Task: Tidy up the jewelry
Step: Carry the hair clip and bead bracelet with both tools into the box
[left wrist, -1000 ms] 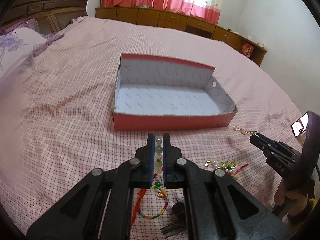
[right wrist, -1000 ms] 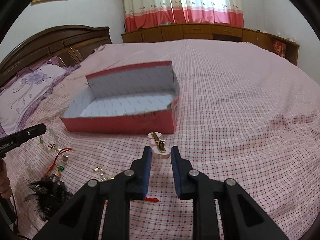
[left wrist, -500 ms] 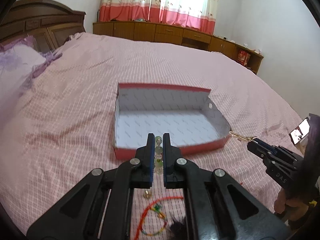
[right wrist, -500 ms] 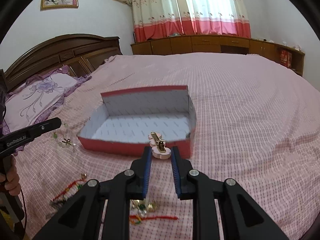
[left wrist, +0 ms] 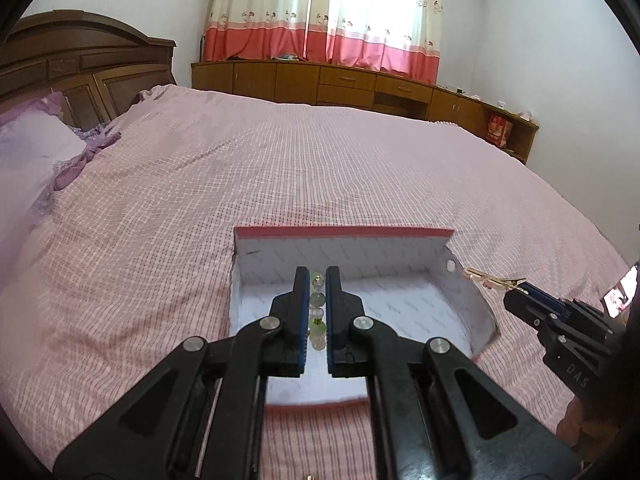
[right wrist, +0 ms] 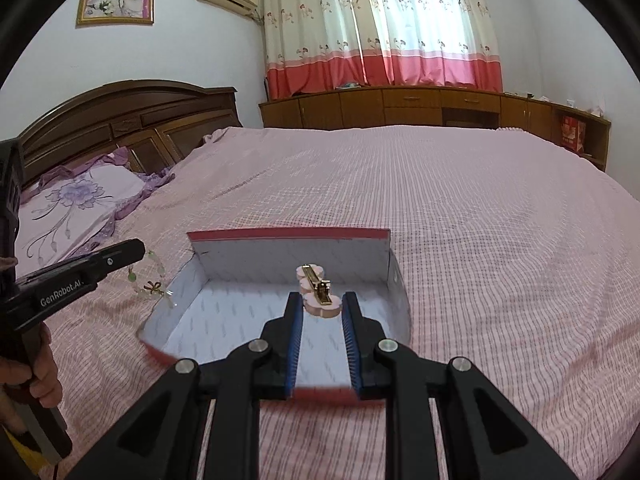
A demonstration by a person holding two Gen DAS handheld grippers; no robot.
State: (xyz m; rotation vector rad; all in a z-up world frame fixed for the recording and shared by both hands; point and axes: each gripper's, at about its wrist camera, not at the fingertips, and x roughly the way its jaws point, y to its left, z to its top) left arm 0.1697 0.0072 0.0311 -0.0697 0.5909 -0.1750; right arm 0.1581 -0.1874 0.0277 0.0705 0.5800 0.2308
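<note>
A red cardboard box with a white inside lies open on the pink bedspread. My left gripper is shut on a bracelet of green and clear beads and hangs over the box's near left part. In the right wrist view the same bracelet dangles from the left gripper beside the box. My right gripper is shut on a pink flower hair clip with a gold clasp, held over the box's inside. That clip shows at the right gripper in the left wrist view too.
The box sits in the middle of a wide bed with a checked pink cover. A purple flowered pillow and the wooden headboard are at the left. Low wooden cabinets line the far wall under the curtains.
Both grippers rose off the bedspread and went forward with their pieces, from in front of the box to above it. The loose jewelry left on the bed has dropped out of view.
</note>
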